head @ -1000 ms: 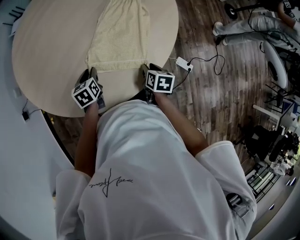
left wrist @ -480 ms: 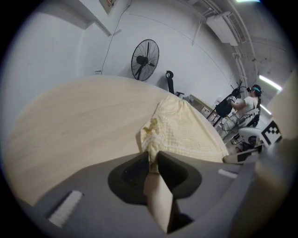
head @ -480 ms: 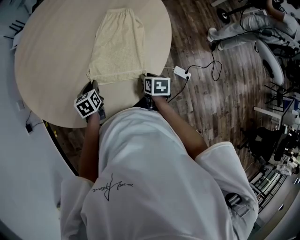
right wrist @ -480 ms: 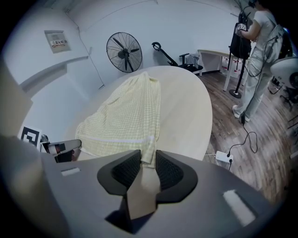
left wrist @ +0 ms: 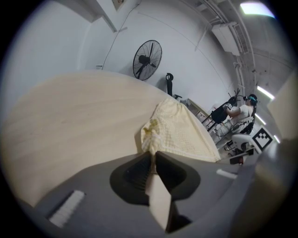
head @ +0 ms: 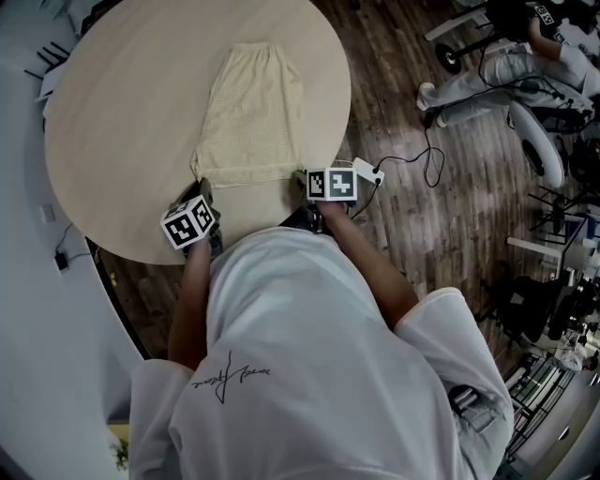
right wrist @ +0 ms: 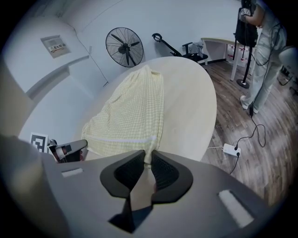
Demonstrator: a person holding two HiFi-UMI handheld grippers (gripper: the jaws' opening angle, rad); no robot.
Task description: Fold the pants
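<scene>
Now the left gripper (left wrist: 152, 155) and right gripper (right wrist: 148, 159), jaws just closing, each pinch a corner of the pants (head: 253, 117).

The light is even and comes from overhead; a ceiling tube (left wrist: 255, 8) flares to plain white in the left gripper view. The round table (head: 122, 122) is softly lit, and the pants (head: 253, 117) throw only a thin shadow beside their bunched corner. The head view looks flatter and dimmer. Both gripper views bow hard at the edges inside a black ring, and the left gripper (left wrist: 153, 155) and right gripper (right wrist: 148, 154) go blurry close to the lens.
</scene>
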